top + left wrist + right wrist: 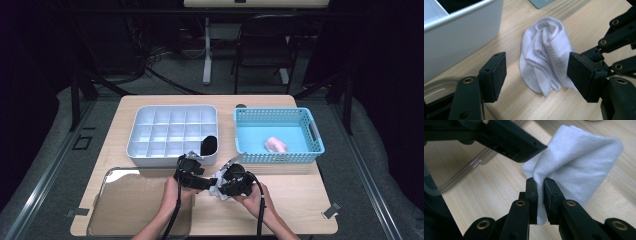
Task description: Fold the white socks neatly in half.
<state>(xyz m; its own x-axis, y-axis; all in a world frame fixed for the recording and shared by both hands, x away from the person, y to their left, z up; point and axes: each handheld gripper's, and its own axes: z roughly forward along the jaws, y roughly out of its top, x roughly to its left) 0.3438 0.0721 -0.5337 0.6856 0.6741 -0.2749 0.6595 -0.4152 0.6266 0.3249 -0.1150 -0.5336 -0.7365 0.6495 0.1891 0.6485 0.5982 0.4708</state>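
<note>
Now we keep the right gripper (540, 195) clamped on the white sock (546, 55), which lies bunched on the wooden table (295, 200) at six o'clock from the white divided tray (145, 150). Our left gripper (536, 75) stands apart, touching nothing. Soft ribbed knit slumps, so we should regrip the thick fold.

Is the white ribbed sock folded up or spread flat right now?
Folded up: the white ribbed sock sits bunched in layers on the wooden table, one edge pinched by the right gripper.
</note>
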